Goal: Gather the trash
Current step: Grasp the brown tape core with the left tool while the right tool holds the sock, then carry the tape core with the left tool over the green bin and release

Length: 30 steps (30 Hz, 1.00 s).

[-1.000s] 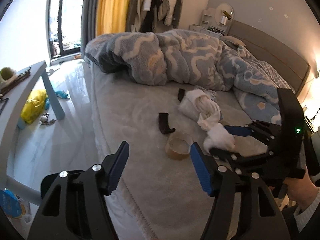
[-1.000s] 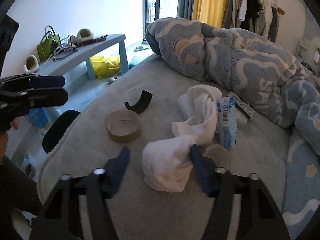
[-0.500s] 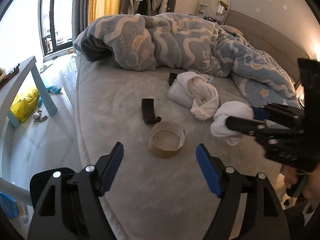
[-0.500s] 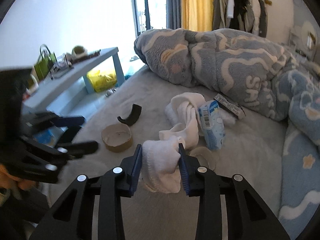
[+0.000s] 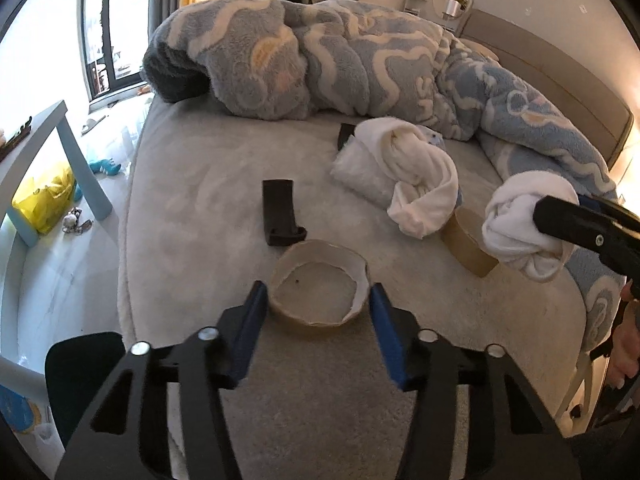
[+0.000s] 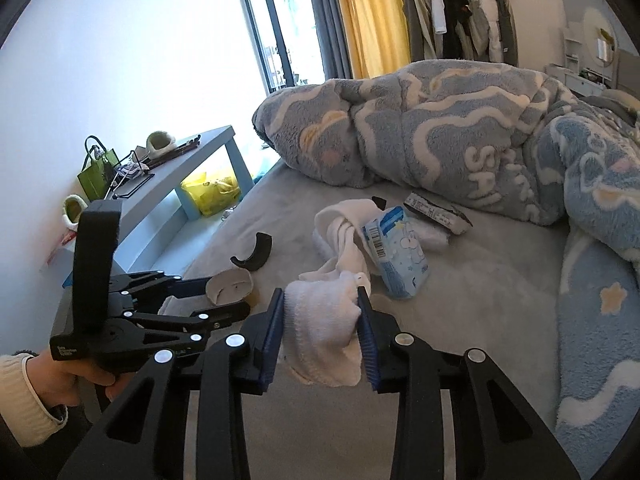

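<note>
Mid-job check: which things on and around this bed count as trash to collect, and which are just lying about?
Likely part of the job:
left gripper, open around the empty tape roll
second cardboard roll
black wrapper
right gripper, shut on a white sock

Probably just lying about:
fleece blanket
tissue pack
black hook
yellow bag

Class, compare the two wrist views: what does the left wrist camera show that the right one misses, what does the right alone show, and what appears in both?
Left wrist only: a second cardboard ring beside the towel pile, and the headboard.

Right wrist only: the blue tissue pack, a dark wrapper, a green bag on the side table.

Both: the empty tape core between the open left claw, the white sock clamped in the right claw, the black hook, the blanket.
</note>
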Each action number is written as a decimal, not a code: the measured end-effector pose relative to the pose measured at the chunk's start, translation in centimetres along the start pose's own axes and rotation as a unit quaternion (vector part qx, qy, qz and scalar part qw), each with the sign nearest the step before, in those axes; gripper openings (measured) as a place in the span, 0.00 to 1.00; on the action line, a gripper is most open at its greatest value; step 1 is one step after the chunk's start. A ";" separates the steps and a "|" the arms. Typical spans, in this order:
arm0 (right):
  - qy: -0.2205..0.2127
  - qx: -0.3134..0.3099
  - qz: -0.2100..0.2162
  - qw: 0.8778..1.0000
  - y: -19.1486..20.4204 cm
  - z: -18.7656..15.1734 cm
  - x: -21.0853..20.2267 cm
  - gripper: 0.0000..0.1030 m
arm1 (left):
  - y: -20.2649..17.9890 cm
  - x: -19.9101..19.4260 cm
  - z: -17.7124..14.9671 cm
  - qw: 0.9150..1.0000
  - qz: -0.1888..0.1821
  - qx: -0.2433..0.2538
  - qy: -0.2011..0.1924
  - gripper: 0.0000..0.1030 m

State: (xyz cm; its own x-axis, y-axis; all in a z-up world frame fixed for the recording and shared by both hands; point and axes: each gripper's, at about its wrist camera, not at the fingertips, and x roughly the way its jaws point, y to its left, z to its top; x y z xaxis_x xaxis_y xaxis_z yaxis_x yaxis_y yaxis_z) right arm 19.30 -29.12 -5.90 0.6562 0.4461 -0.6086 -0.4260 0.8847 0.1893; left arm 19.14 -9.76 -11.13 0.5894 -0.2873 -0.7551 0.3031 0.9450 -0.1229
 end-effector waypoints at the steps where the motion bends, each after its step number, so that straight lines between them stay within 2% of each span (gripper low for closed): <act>1: 0.000 0.000 0.002 1.000 0.0 0.0 0.1 0.34 | -0.1 -0.1 0.0 1.000 -0.001 0.001 -0.001 0.50; 11: -0.007 0.002 0.024 1.000 1.9 1.2 1.1 0.34 | 1.1 -2.9 0.5 0.999 -0.029 -0.014 -0.021 0.49; 19: -0.004 -0.005 0.052 0.999 5.8 3.0 3.9 0.34 | 5.5 -5.4 0.3 0.997 -0.036 -0.056 -0.032 0.49; 30: 0.003 -0.034 0.099 0.994 13.0 5.4 7.2 0.34 | 12.5 -7.6 -1.9 0.996 0.028 -0.084 -0.032 0.49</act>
State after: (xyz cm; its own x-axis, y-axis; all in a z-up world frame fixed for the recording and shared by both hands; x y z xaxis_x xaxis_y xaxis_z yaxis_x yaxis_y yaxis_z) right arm 21.88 -13.69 -3.71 0.5509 0.6097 -0.5699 -0.5877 0.7683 0.2538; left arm 17.01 4.56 -8.16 0.6496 -0.2382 -0.7220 0.1428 0.9710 -0.1918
